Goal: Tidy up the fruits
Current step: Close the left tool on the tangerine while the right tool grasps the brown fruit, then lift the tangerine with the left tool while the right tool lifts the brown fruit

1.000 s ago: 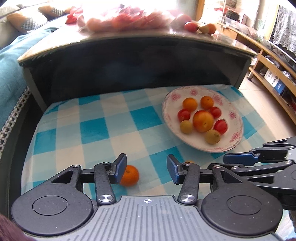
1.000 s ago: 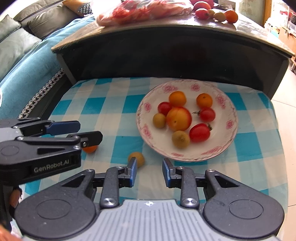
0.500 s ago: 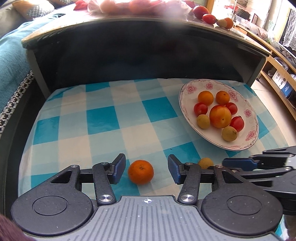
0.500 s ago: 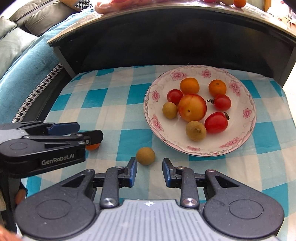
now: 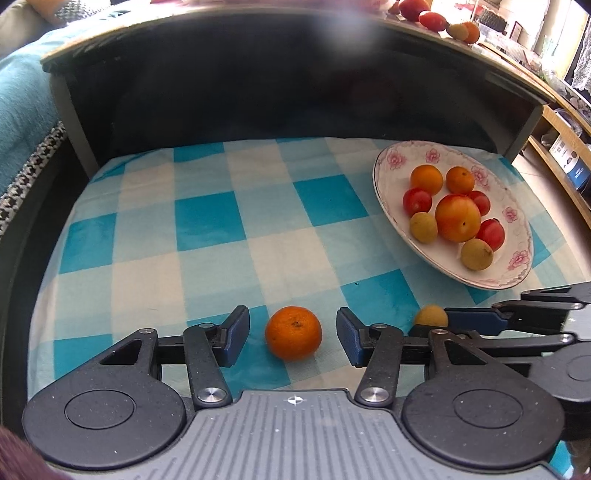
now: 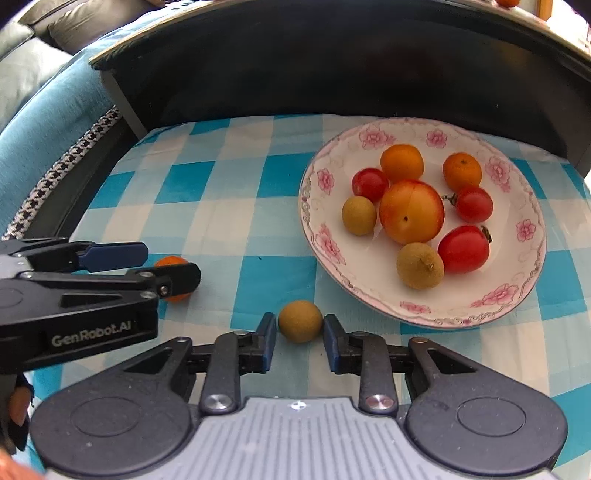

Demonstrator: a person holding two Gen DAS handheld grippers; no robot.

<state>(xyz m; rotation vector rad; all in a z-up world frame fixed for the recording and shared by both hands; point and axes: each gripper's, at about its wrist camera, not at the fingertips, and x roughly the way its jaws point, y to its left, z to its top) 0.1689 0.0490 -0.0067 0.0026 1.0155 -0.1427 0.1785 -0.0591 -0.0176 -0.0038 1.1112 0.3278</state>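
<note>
A small orange mandarin [image 5: 293, 333] lies on the blue checked cloth between the open fingers of my left gripper [image 5: 291, 338], with gaps on both sides. A small brown-yellow round fruit [image 6: 299, 321] lies on the cloth between the fingers of my right gripper [image 6: 299, 341], which is open and closely frames it. The fruit also shows in the left wrist view [image 5: 430, 316]. A white plate with pink flowers [image 6: 517, 280] holds several fruits: oranges, red tomatoes, a large peach-coloured fruit and brown-yellow ones. The plate also shows at the right in the left wrist view [image 5: 391, 173].
A dark low shelf wall [image 6: 332, 70] rises behind the cloth, with a tabletop above carrying more fruit [image 5: 432, 20]. A teal sofa [image 6: 44, 110] stands at the left. The left gripper's body [image 6: 74, 295] sits at the left of the right wrist view.
Both grippers have moved forward and down. The mandarin now sits centred between the left fingers, and the brown-yellow fruit now sits between the right fingers.
</note>
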